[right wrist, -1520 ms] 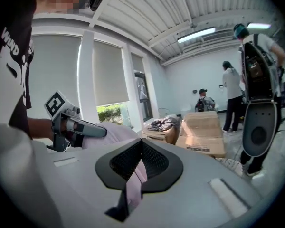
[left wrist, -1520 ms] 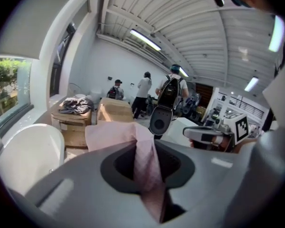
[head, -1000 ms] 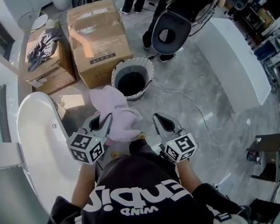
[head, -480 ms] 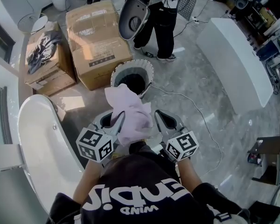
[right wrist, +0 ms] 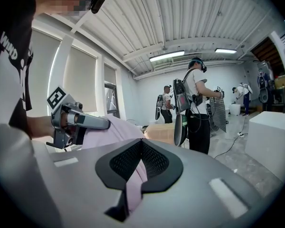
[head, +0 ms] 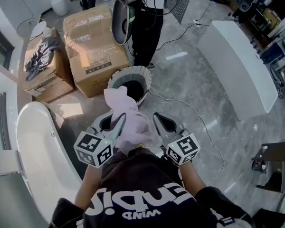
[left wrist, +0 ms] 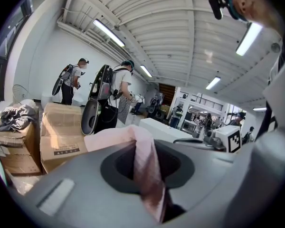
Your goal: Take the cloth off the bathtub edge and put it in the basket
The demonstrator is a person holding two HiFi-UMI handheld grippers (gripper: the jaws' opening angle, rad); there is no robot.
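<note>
- Pink cloth [head: 128, 120] up in the air between both tools, clear of the bathtub [head: 33, 141], just short of the basket [head: 115, 80] on the floor [head: 190, 89].
- Left tool [head: 113, 121] clamped shut on one fold.
- Right tool [head: 162, 123] pinched on another fold, close beside.

Soft matt pink cloth [head: 129, 122], smooth glossy white tub [head: 35, 146], polished grey stone-look floor [head: 204, 94] with sheen, matt brown cardboard boxes [head: 92, 46], pale ribbed basket [head: 147, 77] wall, crumpled dark fabric rags [head: 38, 56]
</note>
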